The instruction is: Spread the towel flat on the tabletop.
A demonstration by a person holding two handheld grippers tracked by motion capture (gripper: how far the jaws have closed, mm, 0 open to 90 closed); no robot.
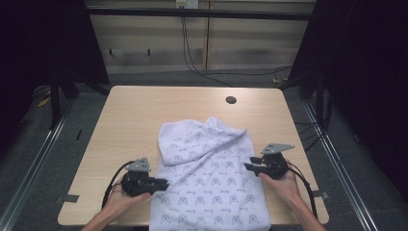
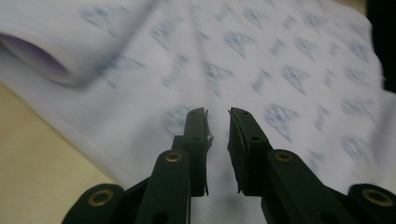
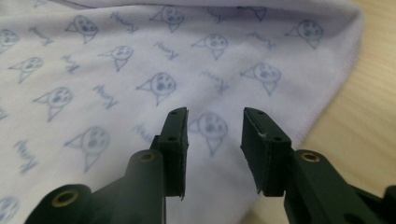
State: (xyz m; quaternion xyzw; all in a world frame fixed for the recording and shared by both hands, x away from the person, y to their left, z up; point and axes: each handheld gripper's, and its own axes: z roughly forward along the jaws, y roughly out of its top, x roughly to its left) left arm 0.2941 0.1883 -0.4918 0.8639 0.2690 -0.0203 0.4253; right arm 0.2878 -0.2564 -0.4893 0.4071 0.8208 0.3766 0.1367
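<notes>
Left gripper view looks along the left hand-held gripper (image 2: pixel 218 114), its jaws a narrow gap apart above the blurred cloth (image 2: pixel 261 60), pinching nothing. The right hand-held gripper (image 3: pixel 215 116) stands spread over the cloth's hem. Pale blue animal faces alternate with a small word too faint to read. The cloth lies on the desk (image 1: pixel 139 110), its near end cut off.

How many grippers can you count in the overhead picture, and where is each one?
2. The left gripper is at the cloth's left edge; the right gripper is at its right edge. Both point inward, jaws open, over the cloth.
</notes>
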